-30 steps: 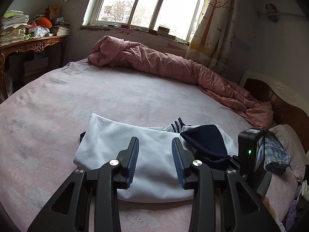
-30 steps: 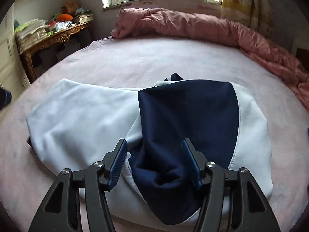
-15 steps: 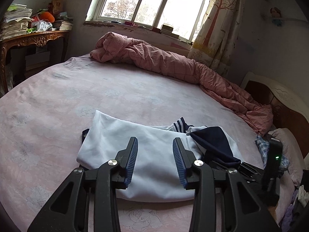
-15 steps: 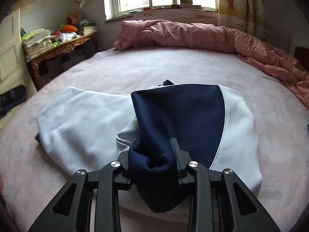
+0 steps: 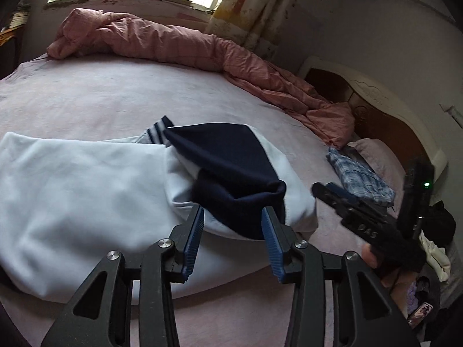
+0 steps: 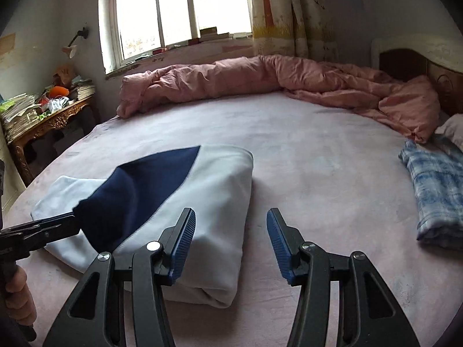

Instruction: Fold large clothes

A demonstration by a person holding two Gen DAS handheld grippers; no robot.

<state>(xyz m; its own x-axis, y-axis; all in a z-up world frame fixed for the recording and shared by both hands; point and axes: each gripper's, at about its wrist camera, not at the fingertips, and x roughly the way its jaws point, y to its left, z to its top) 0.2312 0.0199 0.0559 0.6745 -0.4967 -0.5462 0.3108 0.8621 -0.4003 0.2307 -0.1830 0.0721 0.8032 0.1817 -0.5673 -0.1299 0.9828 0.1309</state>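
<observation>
Our left gripper (image 5: 232, 213) has swung from the white body of the jacket (image 5: 86, 190) over to its navy sleeve (image 5: 231, 167). Its fingers are spread on either side of the sleeve's bunched end and are not yet pinching it. The jacket lies half folded on the bed (image 6: 303, 159), with the sleeve across its white front. Half a second ago our right gripper (image 6: 231, 212) was clamped on that sleeve. It has now let go and drawn off to the right, jaws wide and empty, low over the sheet. We judge the sleeve fold laid, ready for the left to take over.
</observation>
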